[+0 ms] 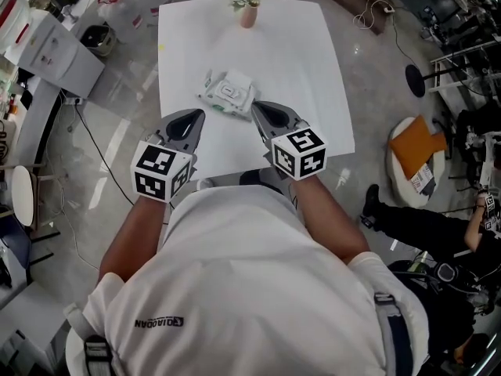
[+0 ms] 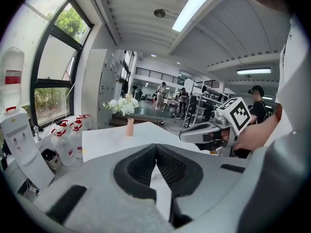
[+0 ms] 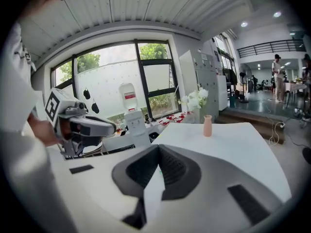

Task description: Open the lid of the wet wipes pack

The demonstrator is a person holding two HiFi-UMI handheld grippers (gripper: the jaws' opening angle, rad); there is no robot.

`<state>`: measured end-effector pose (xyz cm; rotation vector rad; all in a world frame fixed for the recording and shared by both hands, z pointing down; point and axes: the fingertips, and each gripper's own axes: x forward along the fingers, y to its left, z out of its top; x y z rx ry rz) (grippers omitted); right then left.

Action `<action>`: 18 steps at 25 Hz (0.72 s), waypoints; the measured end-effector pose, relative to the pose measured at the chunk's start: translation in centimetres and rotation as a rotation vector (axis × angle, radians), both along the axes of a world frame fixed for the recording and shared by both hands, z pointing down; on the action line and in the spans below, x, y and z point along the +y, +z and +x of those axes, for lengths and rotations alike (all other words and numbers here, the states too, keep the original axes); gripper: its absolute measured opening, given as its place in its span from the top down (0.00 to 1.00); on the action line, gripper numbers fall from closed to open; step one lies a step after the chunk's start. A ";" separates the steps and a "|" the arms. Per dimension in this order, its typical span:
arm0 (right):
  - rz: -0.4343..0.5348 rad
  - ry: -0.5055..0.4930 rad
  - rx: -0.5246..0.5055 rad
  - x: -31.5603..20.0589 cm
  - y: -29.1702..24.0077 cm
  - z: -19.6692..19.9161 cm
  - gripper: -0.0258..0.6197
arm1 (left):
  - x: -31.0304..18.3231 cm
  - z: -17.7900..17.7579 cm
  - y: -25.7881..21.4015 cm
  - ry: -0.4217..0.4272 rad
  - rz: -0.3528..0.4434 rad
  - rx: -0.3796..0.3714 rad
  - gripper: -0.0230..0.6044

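Two grippers are hovering above the near edge of the table (image 1: 313, 69): the left gripper (image 1: 197, 117) and the right gripper (image 1: 257, 107) are both showing jaws together, empty, while the wet wipes pack (image 1: 227, 93) is lying around the table's middle, just beyond their tips

Bright daylight overall. The window (image 3: 104, 81) beyond the right gripper (image 3: 158, 150) is blown out white in its panes. A ceiling strip light (image 2: 199, 6) high above the left gripper (image 2: 156, 147) glares hard. The white table (image 1: 313, 69) ahead of both tongs is near overexposed, with faint, soft shadows. The floor (image 1: 117, 143) left of the tongs shows pale glints. Both gripper views are fisheye, with bowed lines and black corners. Tong bodies nearest the lens look soft. The far hall past the left tips is grainy, possibly motion-smeared.
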<state>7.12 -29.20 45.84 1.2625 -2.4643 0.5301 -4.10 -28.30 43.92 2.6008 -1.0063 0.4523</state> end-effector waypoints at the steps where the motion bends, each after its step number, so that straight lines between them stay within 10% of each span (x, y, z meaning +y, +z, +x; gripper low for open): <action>1: 0.011 0.000 -0.008 0.4 -0.7 0.0 0.95 | 0.1 0.0 -0.2 0.000 0.005 0.004 0.96; 18: 0.048 0.068 -0.097 4.9 -2.8 1.6 0.95 | 1.6 0.0 -1.3 0.034 0.037 -0.009 0.96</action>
